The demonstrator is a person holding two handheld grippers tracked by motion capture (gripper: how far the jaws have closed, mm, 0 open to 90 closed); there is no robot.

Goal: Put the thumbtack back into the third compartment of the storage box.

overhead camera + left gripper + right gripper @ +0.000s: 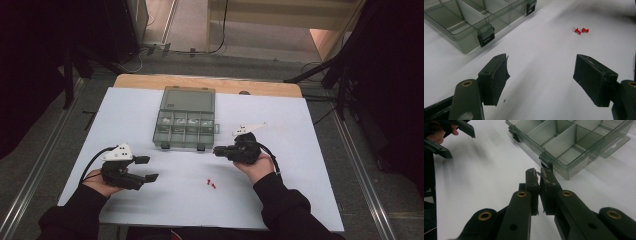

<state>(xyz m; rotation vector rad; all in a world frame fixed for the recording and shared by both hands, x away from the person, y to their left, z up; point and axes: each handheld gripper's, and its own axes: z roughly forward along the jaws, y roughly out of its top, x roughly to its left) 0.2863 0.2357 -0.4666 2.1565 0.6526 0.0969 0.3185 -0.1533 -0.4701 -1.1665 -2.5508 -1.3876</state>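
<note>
1. Right gripper (539, 175) is clenched on a red pushpin (537, 178), a sliver of it showing between the pads, just near of the compartment box (161, 137).
2. Left gripper (147, 169) rests released, jaws wide, at near left.
3. Two pushpins (211, 184) remain on the white mat (300, 175); nothing blocks the open box.

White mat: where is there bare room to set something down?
Free: left of the organiser box, and right of the right gripper. Crowded: between the left gripper and right one, where two red pushpins lie.
</note>
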